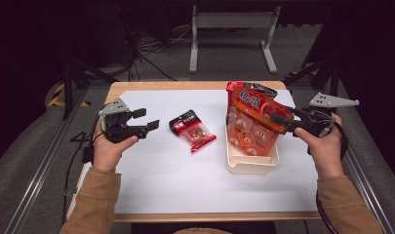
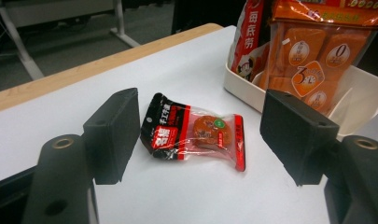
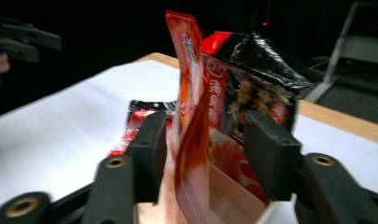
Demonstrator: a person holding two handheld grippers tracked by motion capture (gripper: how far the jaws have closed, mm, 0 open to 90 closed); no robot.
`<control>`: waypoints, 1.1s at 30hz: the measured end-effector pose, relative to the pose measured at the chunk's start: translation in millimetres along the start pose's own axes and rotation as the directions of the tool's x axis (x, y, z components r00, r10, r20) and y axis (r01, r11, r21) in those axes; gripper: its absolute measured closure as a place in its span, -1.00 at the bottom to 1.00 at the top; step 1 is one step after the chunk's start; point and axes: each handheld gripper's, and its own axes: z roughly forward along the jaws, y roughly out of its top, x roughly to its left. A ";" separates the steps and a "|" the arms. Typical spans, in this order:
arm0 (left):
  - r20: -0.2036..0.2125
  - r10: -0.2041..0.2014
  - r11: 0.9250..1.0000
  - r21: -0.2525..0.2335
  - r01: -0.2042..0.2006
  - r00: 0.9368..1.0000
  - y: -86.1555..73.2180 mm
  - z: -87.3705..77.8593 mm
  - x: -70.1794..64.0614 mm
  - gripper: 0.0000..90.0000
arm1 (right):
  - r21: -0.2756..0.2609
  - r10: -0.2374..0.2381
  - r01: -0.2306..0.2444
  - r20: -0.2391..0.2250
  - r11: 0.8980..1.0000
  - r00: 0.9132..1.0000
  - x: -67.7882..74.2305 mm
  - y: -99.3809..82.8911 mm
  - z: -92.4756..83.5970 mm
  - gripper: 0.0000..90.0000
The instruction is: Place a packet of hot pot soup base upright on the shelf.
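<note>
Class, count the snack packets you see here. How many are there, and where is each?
3: a small red packet lies on the table; an orange packet and a red-black packet stand in the white bin. Others may hide behind.

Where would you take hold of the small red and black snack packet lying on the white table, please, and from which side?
Probably from above, across its narrow width near the black end. The snack packet lies flat on the table, apart from the cream tray, so its long edges look free for the left gripper, whose open jaws already frame it.
</note>
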 end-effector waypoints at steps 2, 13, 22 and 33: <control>-0.008 0.004 1.000 0.000 -0.004 1.000 -1.2 1.5 1.6 -0.34 | -0.015 0.006 -0.006 -0.004 1.000 1.000 -0.3 -1.8 -5.3 -0.05; -0.007 -0.008 1.000 0.002 0.008 1.000 -3.2 8.9 7.3 -0.33 | -0.025 -0.002 0.003 0.047 1.000 0.999 -4.0 -14.9 -36.0 -0.23; 0.002 -0.013 1.000 0.009 0.013 1.000 -2.1 17.3 10.1 -0.33 | -0.030 0.012 -0.009 0.097 1.000 0.995 -2.6 -32.9 -52.9 -0.30; -0.033 -0.003 1.000 0.019 0.003 0.999 -3.9 26.6 13.9 -0.33 | -0.021 0.040 -0.038 0.171 0.999 0.984 -11.4 -62.4 -51.5 -0.31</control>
